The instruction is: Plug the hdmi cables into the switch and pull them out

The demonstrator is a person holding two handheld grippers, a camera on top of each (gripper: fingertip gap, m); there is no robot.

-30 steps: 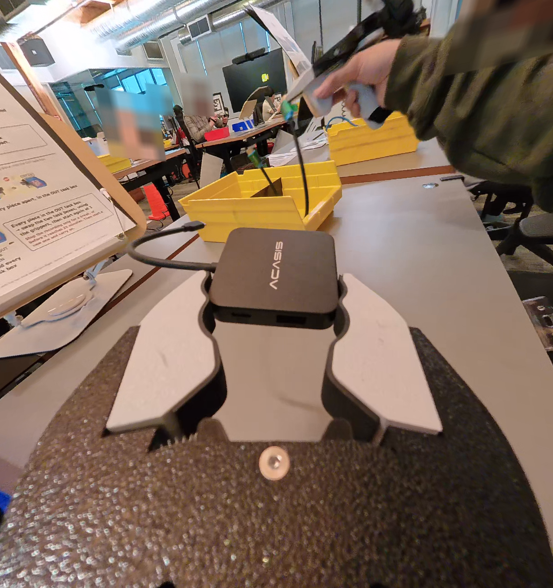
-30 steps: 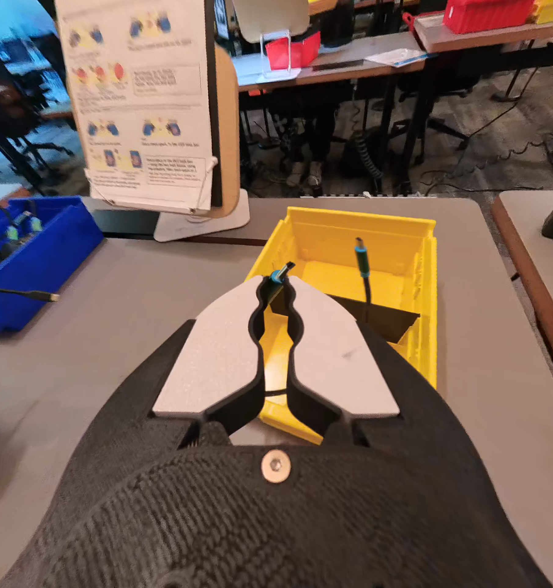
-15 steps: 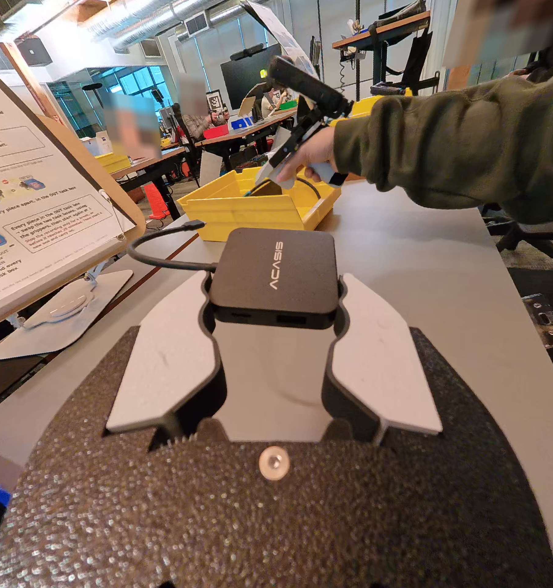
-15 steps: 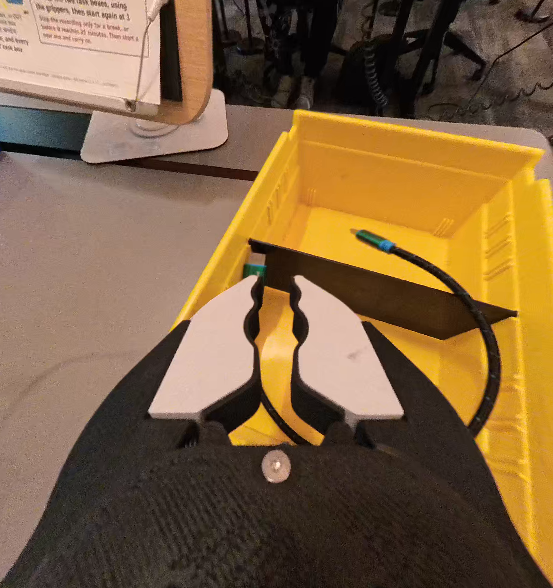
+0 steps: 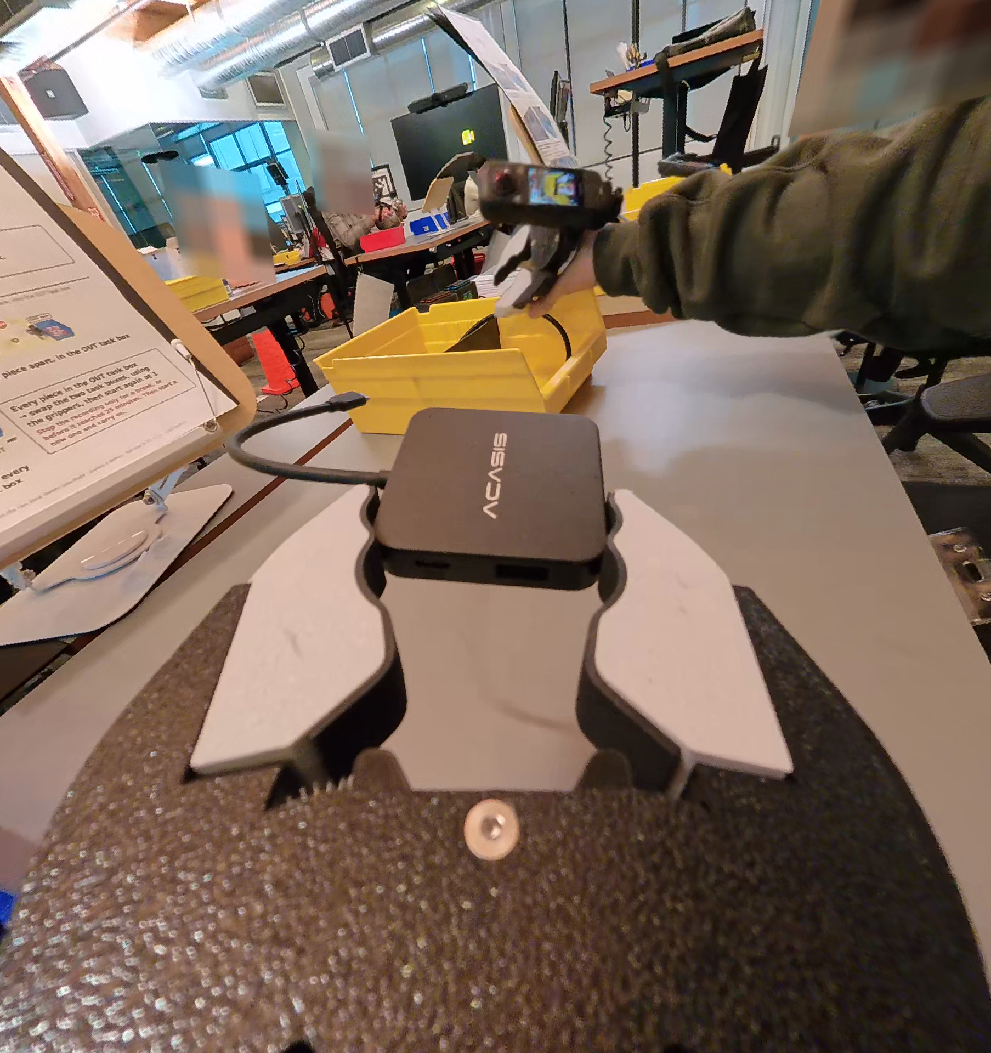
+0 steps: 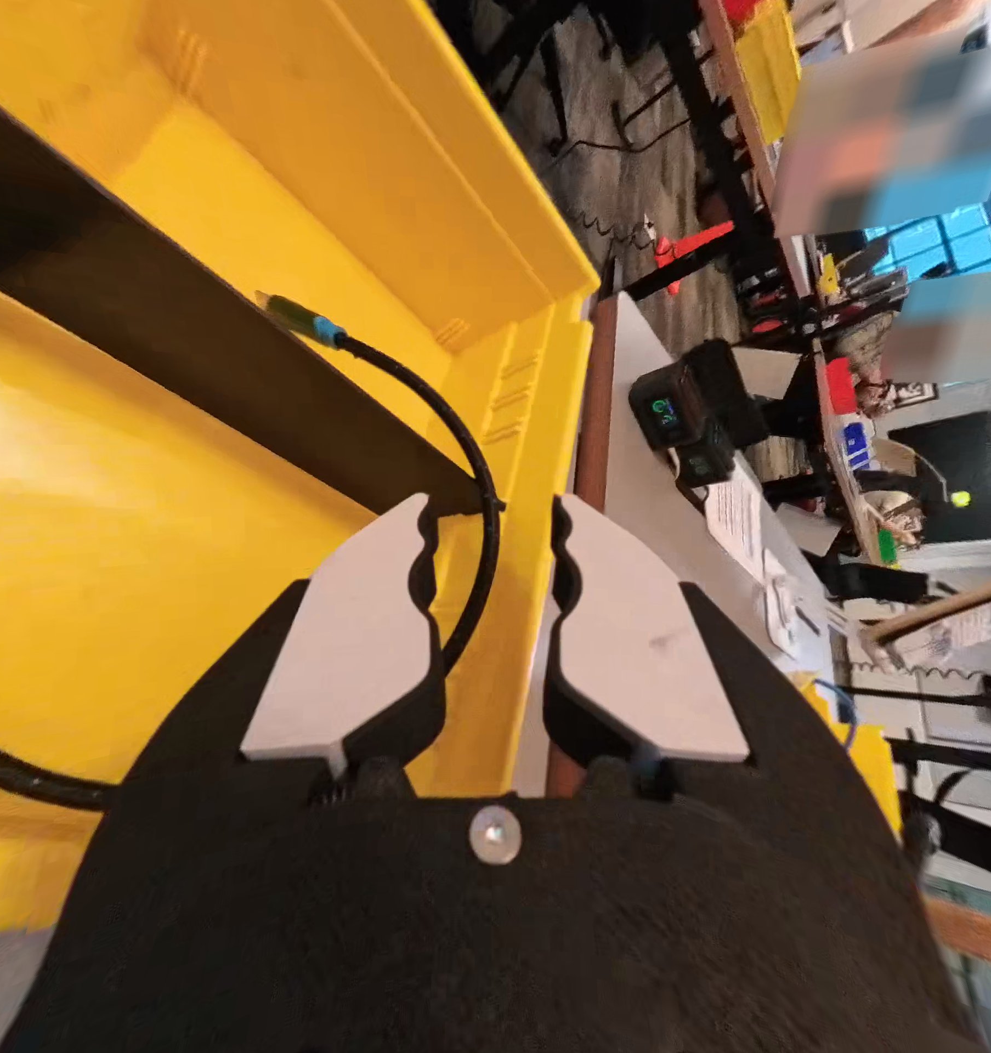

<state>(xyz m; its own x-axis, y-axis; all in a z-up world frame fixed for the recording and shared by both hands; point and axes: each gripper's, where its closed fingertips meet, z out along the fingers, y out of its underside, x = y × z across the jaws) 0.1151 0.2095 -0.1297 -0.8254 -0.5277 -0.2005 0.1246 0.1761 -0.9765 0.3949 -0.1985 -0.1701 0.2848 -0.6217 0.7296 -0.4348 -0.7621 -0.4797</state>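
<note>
My left gripper (image 5: 490,515) is shut on the sides of the black switch box (image 5: 490,473), which rests on the grey table (image 5: 738,513). The switch's short black tail cable (image 5: 288,450) curls off to the left, and its front ports are empty. My right gripper (image 6: 490,513) is open and tilted over the yellow bin (image 6: 367,142). A black braided hdmi cable (image 6: 470,456) lies loose in the bin, running past the gap between my fingers. Its green and blue plug (image 6: 299,316) rests on the black divider (image 6: 168,319). The left wrist view shows the right gripper (image 5: 516,285) above the bin (image 5: 459,370).
An instruction board on a stand (image 5: 71,370) is at the left of the table. A small black camera unit (image 6: 686,410) sits on the neighbouring table beyond the bin. An office chair (image 5: 966,410) is off the table's right edge.
The right gripper came down into the yellow bin with the cable, opened and let it go, then rolled sideways. The left gripper and the switch have not moved.
</note>
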